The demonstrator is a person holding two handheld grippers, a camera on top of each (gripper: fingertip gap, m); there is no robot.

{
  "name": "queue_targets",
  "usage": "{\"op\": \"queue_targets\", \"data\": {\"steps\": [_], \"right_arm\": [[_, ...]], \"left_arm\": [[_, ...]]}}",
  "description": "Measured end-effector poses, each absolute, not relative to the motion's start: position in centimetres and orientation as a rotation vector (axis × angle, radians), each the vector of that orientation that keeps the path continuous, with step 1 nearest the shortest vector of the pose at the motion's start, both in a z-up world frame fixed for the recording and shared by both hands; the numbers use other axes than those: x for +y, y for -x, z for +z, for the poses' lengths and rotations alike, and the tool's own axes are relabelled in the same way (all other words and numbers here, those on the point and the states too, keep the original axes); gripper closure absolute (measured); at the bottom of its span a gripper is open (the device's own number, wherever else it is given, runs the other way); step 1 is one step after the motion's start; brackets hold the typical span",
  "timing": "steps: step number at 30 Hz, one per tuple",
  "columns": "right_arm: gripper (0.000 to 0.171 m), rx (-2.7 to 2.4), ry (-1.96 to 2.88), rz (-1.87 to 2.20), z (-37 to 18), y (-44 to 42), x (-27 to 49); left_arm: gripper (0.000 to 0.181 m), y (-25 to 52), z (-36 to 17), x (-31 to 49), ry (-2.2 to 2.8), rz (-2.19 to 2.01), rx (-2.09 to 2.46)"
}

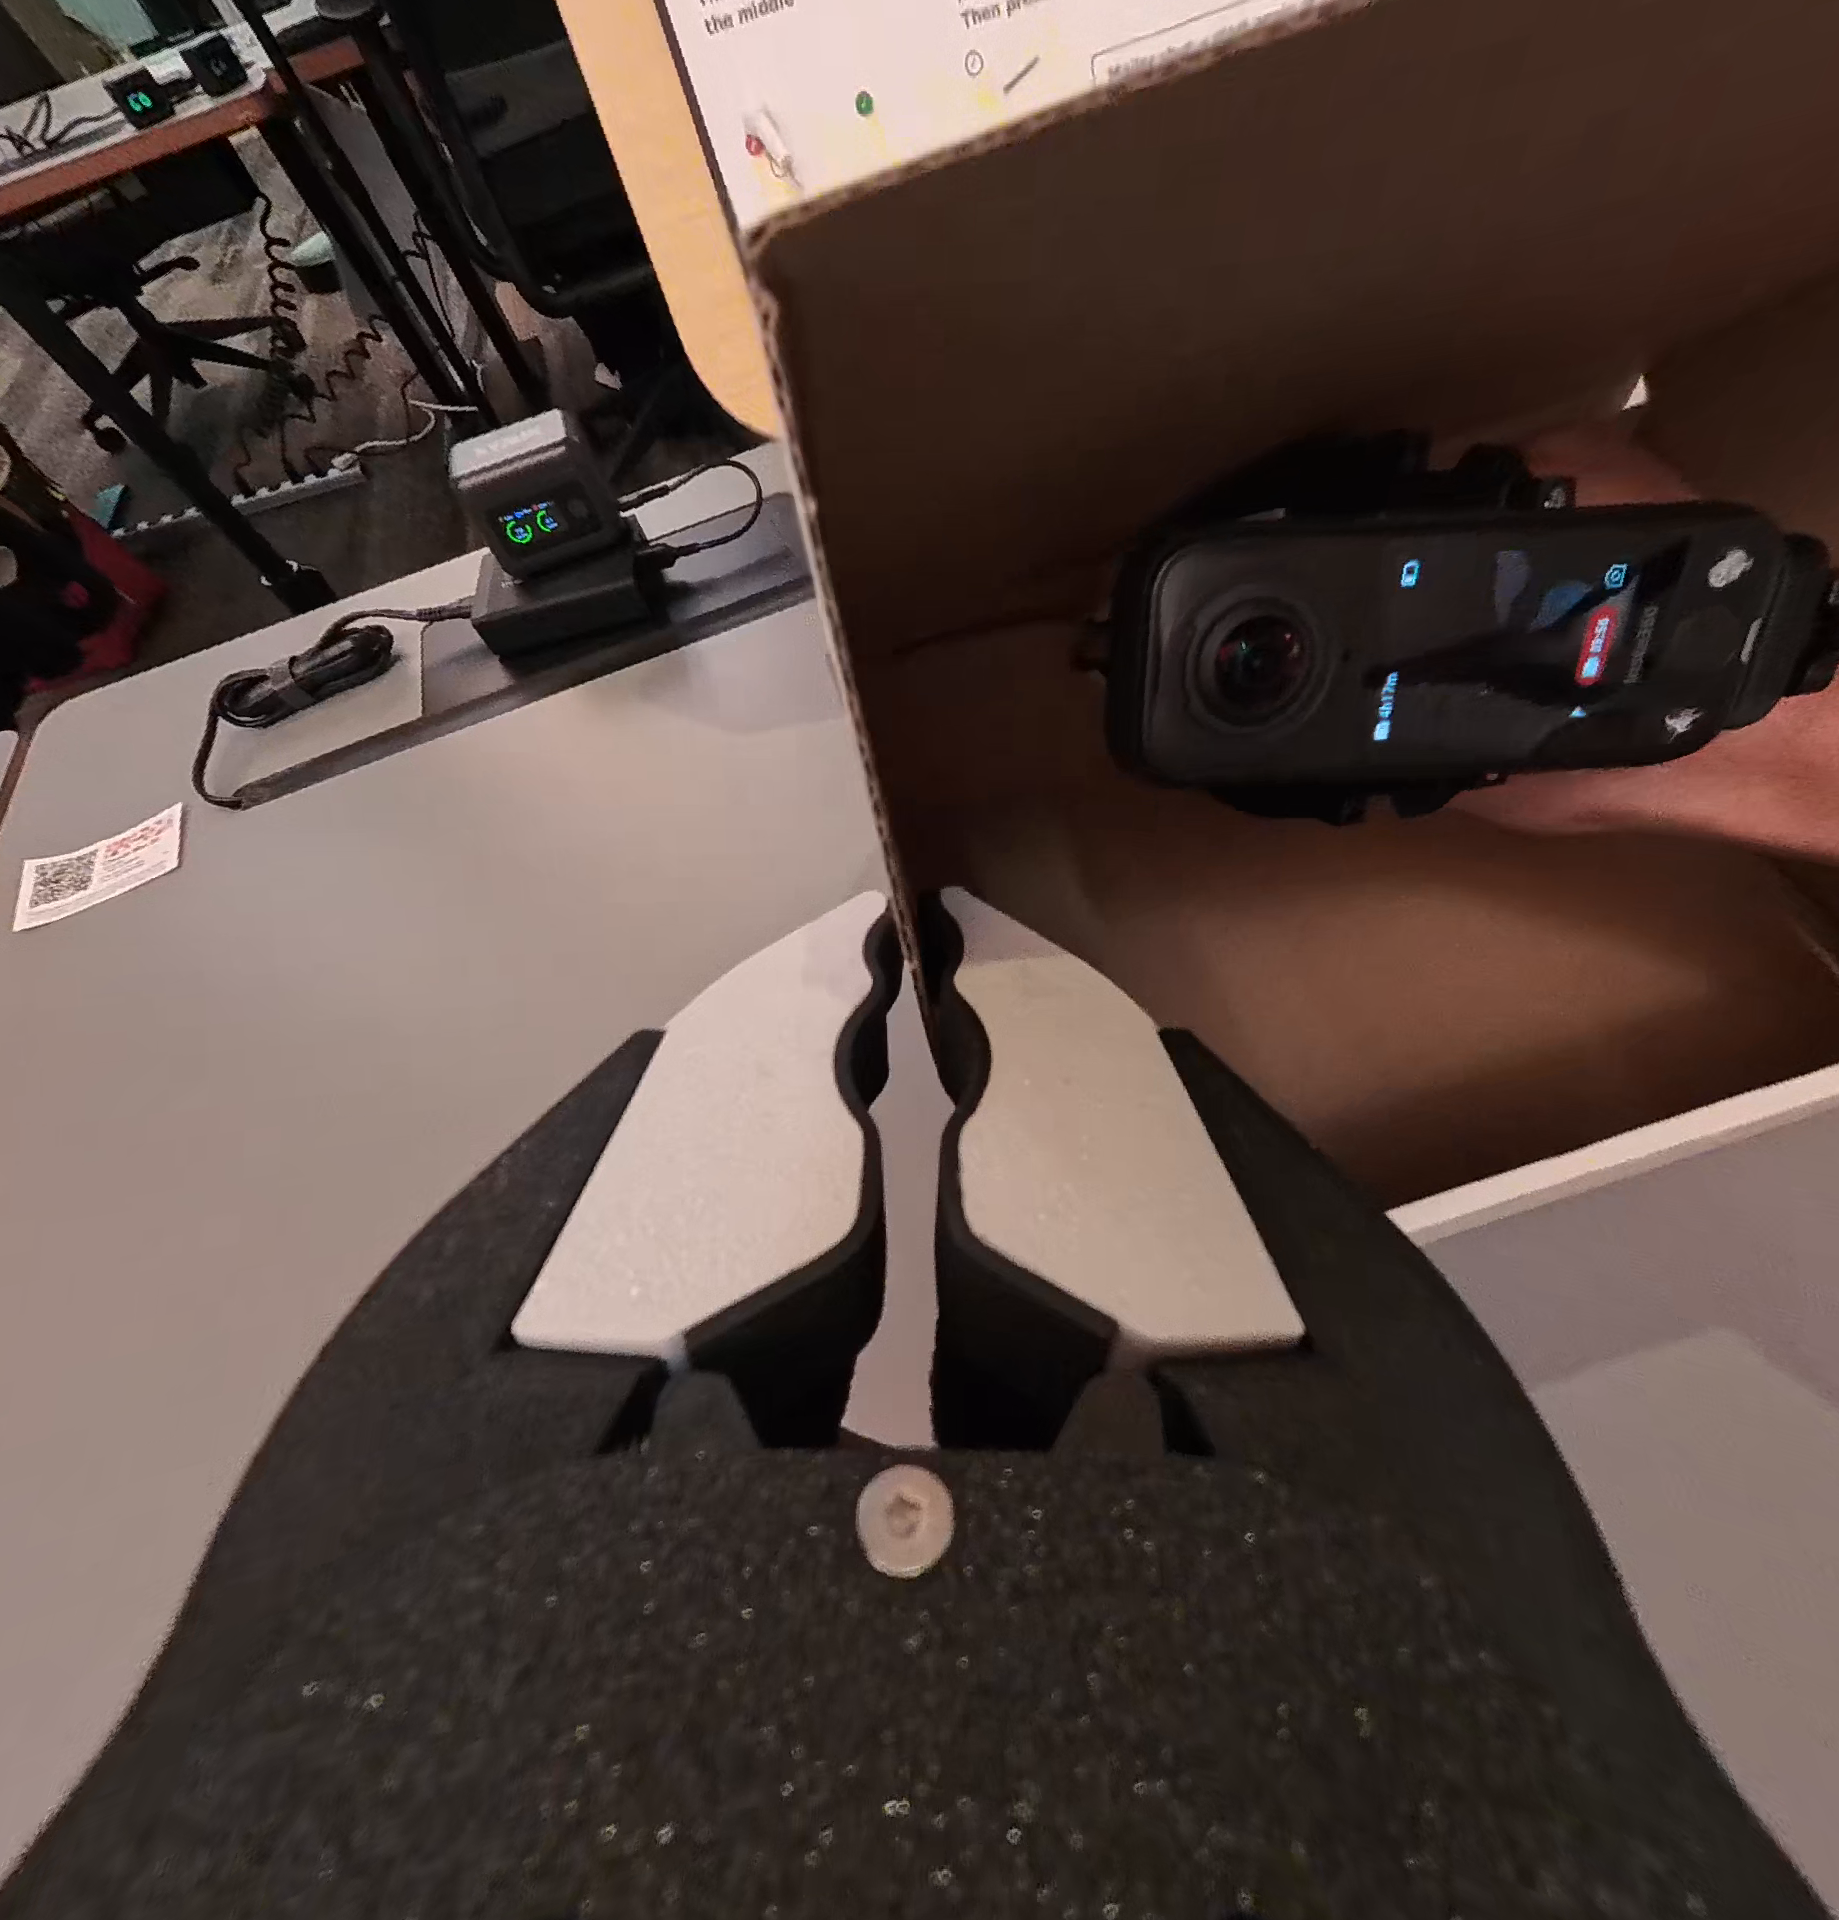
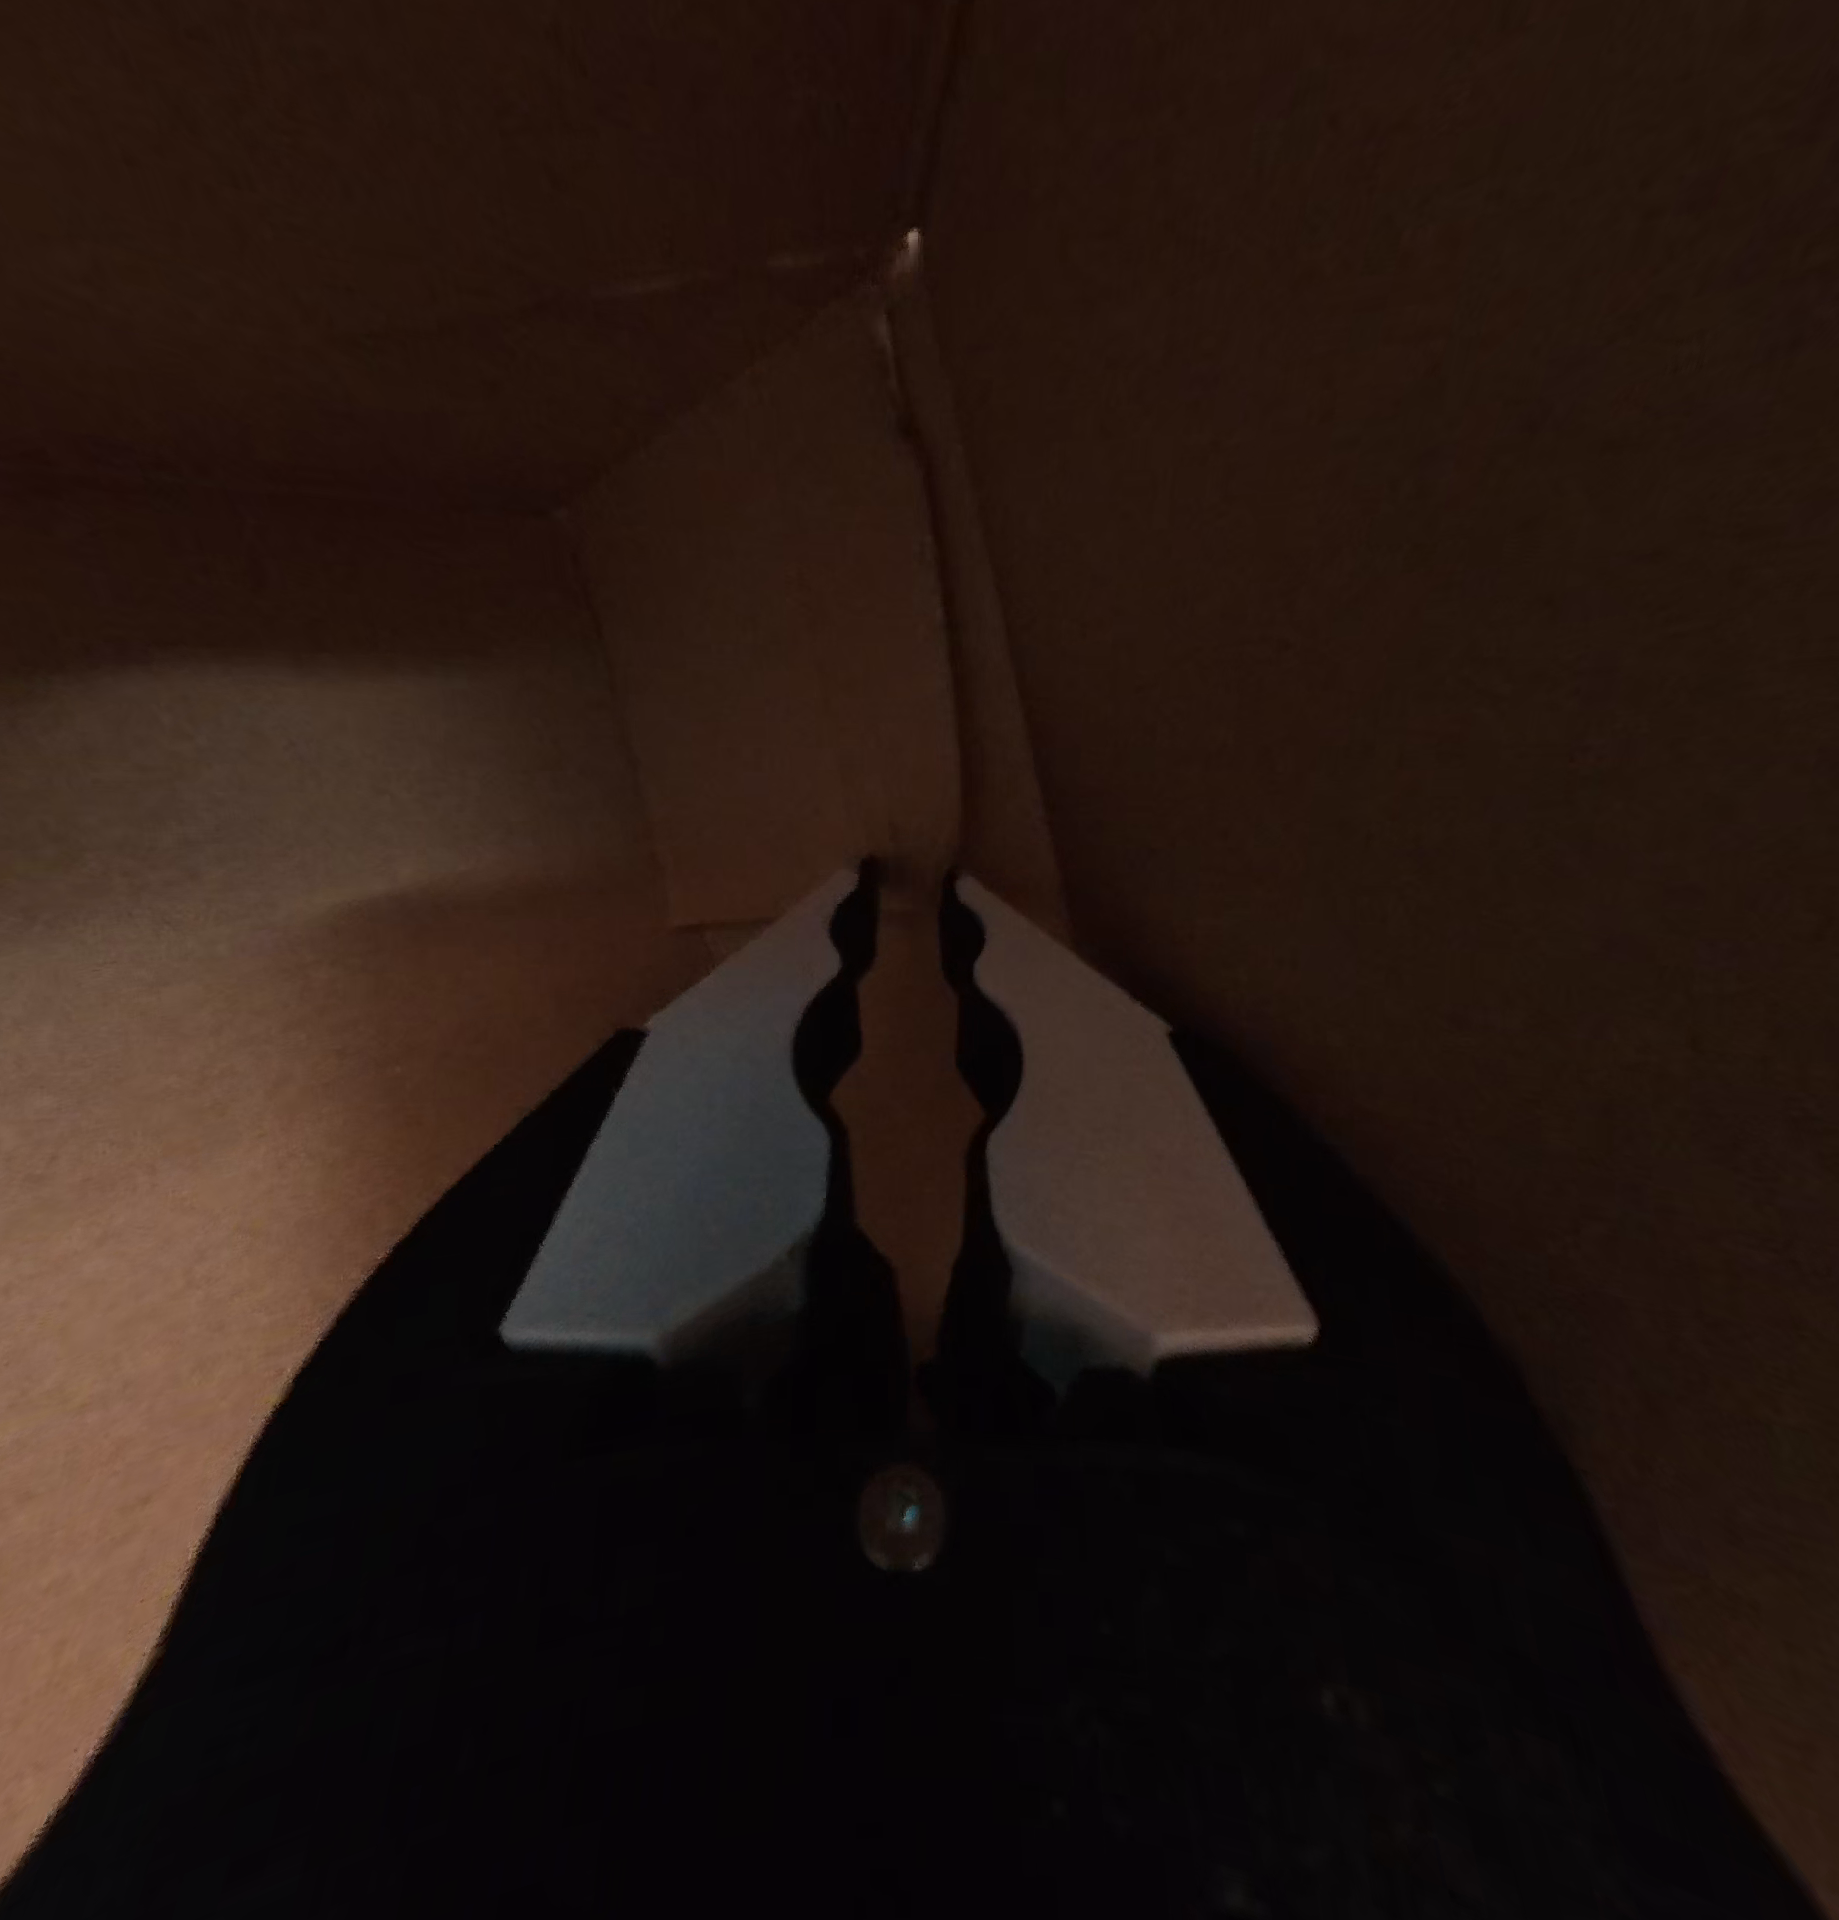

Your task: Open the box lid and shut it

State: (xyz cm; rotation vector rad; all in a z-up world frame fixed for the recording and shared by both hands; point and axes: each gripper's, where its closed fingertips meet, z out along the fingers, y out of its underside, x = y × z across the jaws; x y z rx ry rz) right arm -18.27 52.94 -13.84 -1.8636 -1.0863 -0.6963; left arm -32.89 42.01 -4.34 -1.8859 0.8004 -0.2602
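Note:
The cardboard box [image 1: 1414,987] stands open on the grey table. Its lid [image 1: 1154,343] is raised and stands nearly upright. My left gripper [image 1: 920,914] is shut on the lid's cardboard edge. The right gripper's camera body [image 1: 1455,644], held in a hand, is inside the box behind the lid; its fingers are hidden in this view. In the dim right wrist view my right gripper [image 2: 907,873] points into an inner corner of the box [image 2: 1414,623]. Its jaws are nearly together, closed on the lower edge of a pale cardboard flap [image 2: 780,644].
A white printed sheet [image 1: 842,83] lies on the lid's outer face. On the table to the left are a black charger with green lights [image 1: 541,540], a coiled cable [image 1: 291,675] and a small printed card [image 1: 99,868]. Chairs and desks stand beyond. The grippers' ends are close to 20 centimeters from one another.

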Motion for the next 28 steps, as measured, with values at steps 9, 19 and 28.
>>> {"op": "queue_targets", "data": {"steps": [9,19,28], "right_arm": [[0.151,-1.162,1.801,-0.72,-12.2,19.9,50.0],[0.147,-0.939,1.6,-0.31,-5.0,24.1,33.0],[0.156,-0.372,1.58,-0.011,3.9,14.6,23.5]], "left_arm": [[0.179,32.5,-5.3,41.9,1.904,-0.242,0.805],[0.178,32.4,-5.9,41.3,1.907,-0.255,0.831],[0.147,33.7,-1.4,37.1,1.789,-0.493,0.867]]}}
